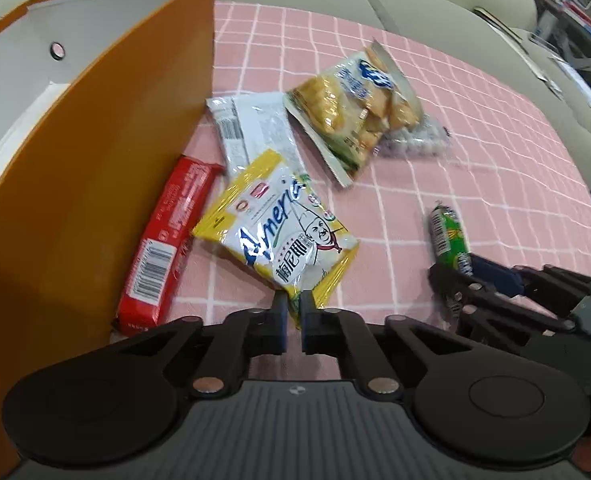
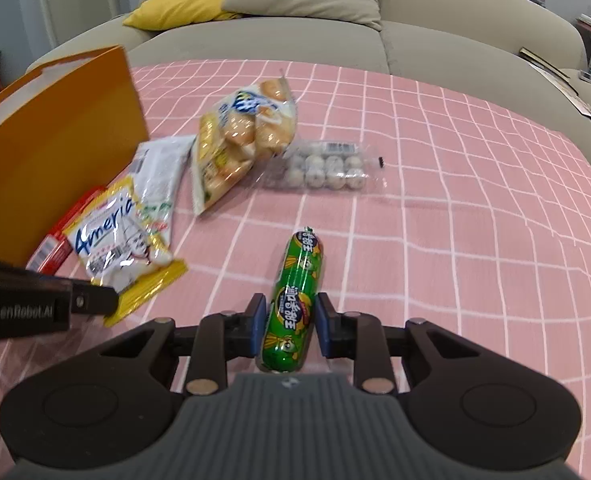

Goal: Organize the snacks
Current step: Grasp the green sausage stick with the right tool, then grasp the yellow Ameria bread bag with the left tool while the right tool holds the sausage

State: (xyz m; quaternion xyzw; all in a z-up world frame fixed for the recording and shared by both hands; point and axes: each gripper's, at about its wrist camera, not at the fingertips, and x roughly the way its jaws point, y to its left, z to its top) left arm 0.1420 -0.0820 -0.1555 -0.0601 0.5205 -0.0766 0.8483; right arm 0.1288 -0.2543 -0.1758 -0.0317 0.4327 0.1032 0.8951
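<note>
My left gripper [image 1: 292,314] is shut on the near corner of a yellow-and-white snack packet [image 1: 279,228], which also shows in the right wrist view [image 2: 123,240]. My right gripper [image 2: 289,322] is shut on a green sausage stick [image 2: 295,304], which also shows in the left wrist view [image 1: 447,236]. An orange box [image 1: 95,168] with a white inside stands at the left. Beside it lie a red packet [image 1: 167,240], a white packet [image 1: 255,128], a yellow bag of biscuits [image 1: 355,108] and a clear pack of small round balls [image 2: 323,168].
All lies on a pink checked cloth [image 2: 455,200] over a table. A beige sofa [image 2: 415,32] with yellow and beige cushions stands behind it. Books and papers [image 2: 555,72] lie on the sofa arm at right.
</note>
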